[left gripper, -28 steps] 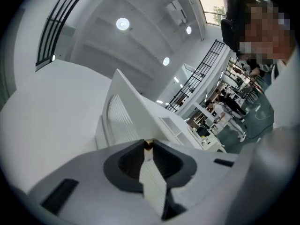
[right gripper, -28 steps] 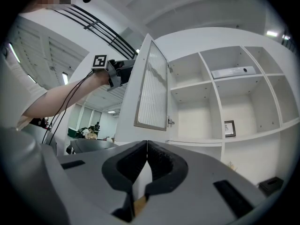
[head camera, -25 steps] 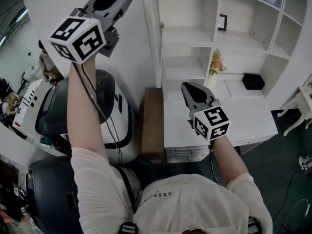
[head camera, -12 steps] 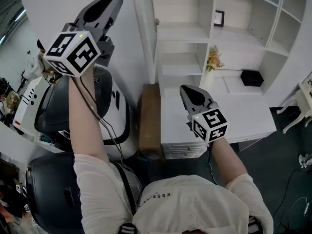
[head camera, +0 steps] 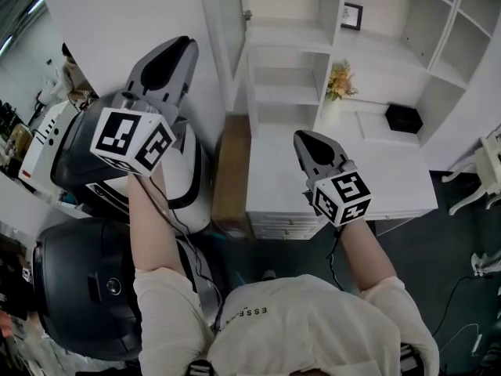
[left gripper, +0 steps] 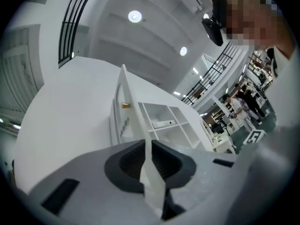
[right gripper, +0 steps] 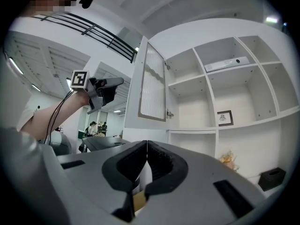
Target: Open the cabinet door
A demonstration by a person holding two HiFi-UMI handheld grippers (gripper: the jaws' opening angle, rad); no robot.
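While the door (right gripper: 152, 86) is standing swung wide at the left edge of the cabinet (head camera: 286, 39), the left gripper (head camera: 182, 45) and right gripper (head camera: 304, 136) are hanging clear of it, fingers closed on nothing, so pulling straight away without nudging the door is looking wisest.

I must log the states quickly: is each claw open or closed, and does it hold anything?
Left gripper: claw closed, holding nothing.
Right gripper: claw closed, holding nothing.
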